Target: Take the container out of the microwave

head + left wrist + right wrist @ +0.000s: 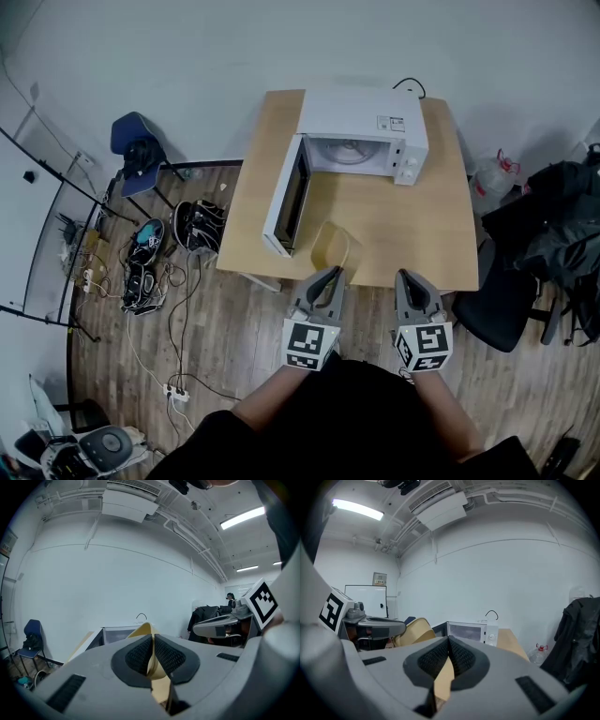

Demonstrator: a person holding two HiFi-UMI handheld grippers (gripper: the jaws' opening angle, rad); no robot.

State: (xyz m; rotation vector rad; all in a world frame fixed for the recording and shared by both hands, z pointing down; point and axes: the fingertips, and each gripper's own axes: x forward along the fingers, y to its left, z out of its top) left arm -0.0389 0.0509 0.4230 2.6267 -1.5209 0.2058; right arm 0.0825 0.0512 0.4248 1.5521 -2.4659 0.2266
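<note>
The white microwave (pixel 361 141) stands at the far end of the wooden table (pixel 412 234), its door (pixel 286 202) swung open to the left and its chamber showing only the turntable. A translucent tan container (pixel 336 246) hangs over the table's near edge, out of the oven. My left gripper (pixel 328 274) is shut on its thin rim. In the left gripper view the rim (pixel 145 631) runs between the pads of the left gripper (pixel 152 654). My right gripper (pixel 410 278) is beside it, shut and holding nothing. The right gripper view shows the container (pixel 412 631) to the left of the right gripper (pixel 449 656).
A blue chair (pixel 136 150) and shoes (pixel 145 248) are left of the table, with cables and a power strip (pixel 176 392) on the wooden floor. At the right are a black office chair (pixel 502 305), dark bags (pixel 558 220) and a water bottle (pixel 492 173).
</note>
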